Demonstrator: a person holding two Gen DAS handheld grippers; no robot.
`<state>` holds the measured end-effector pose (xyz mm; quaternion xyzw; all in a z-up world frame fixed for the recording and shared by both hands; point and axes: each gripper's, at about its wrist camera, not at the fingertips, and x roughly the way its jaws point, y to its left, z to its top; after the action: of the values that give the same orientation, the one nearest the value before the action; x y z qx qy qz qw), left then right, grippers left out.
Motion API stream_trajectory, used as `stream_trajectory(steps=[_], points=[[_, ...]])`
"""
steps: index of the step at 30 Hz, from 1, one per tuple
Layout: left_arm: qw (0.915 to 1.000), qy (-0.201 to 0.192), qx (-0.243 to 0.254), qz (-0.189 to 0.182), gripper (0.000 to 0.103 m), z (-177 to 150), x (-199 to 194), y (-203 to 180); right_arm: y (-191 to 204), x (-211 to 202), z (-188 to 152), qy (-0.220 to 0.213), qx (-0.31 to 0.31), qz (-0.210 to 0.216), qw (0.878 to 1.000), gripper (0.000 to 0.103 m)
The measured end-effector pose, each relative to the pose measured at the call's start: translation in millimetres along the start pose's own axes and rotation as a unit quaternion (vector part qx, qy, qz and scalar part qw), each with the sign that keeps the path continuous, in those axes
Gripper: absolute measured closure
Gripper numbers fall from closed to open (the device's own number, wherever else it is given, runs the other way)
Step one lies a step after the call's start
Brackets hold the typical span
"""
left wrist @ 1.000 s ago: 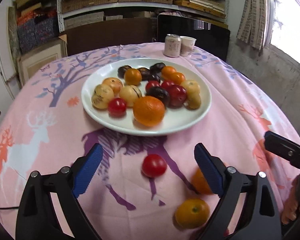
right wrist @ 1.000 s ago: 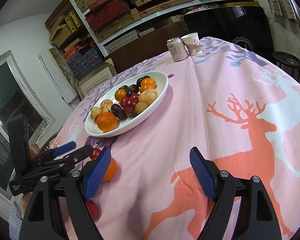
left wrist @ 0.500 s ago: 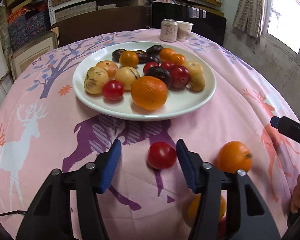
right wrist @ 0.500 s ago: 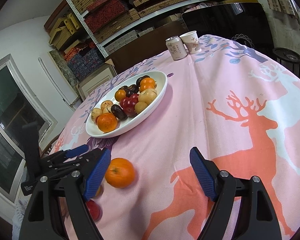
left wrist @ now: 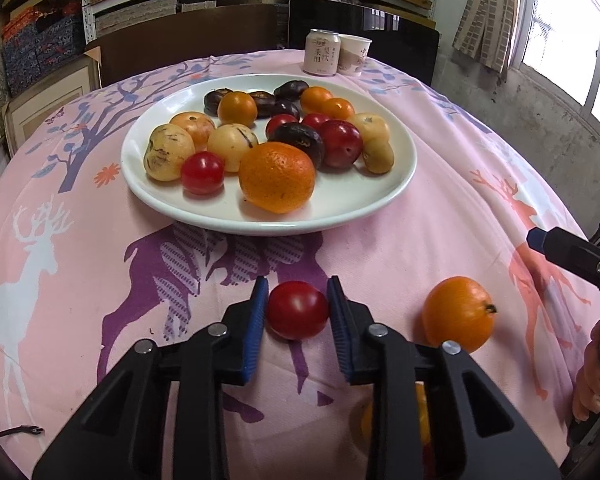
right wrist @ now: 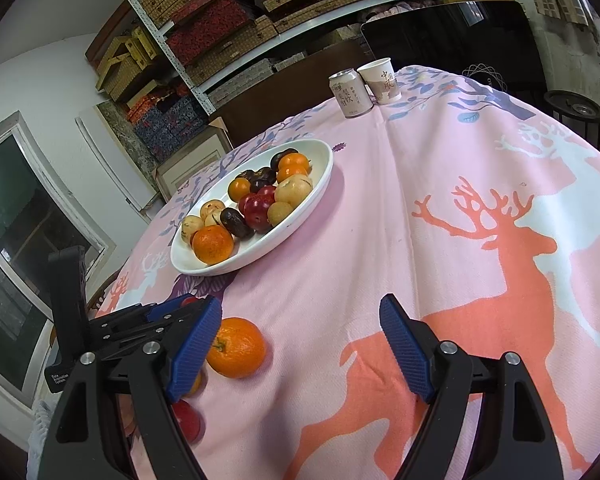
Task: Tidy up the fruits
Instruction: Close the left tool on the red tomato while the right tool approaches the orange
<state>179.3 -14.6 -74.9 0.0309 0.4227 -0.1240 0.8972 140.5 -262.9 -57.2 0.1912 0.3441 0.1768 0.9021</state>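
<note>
A white plate (left wrist: 380, 196) holds several fruits: oranges, red plums, dark and yellow ones. It also shows in the right wrist view (right wrist: 320, 184). My left gripper (left wrist: 298, 308) is shut on a small red fruit (left wrist: 297, 310) that rests on the pink tablecloth in front of the plate. A loose orange (left wrist: 458, 314) lies to its right, also seen in the right wrist view (right wrist: 236, 347). Another orange (left wrist: 420, 404) is partly hidden under the left gripper. My right gripper (right wrist: 300, 340) is open and empty, right of the loose orange.
A drink can (left wrist: 321, 53) and a paper cup (left wrist: 353, 55) stand at the table's far edge. A red fruit (right wrist: 188, 420) lies near the table's front edge below my right gripper's left finger. Shelves with boxes stand behind the table.
My left gripper moved forward and closed its jaws around the small red fruit. The loose orange rolled out to the right. My right gripper stayed open and nearly still.
</note>
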Motion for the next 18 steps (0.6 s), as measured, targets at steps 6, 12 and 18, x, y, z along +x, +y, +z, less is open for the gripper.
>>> stream_trajectory(steps=[6,12,18], points=[[0.9989,-0.016,-0.021,0.039,0.073,-10,-20,18,3,2,-1,0.004,-0.008,-0.004,1.0,0.021],[0.996,-0.022,-0.061,0.061,0.073,-20,-33,45,30,10,-4,0.021,-0.07,-0.024,0.997,0.021],[0.9963,-0.02,-0.059,0.06,0.073,-22,-32,45,60,28,-8,0.044,-0.111,-0.019,0.993,0.021]])
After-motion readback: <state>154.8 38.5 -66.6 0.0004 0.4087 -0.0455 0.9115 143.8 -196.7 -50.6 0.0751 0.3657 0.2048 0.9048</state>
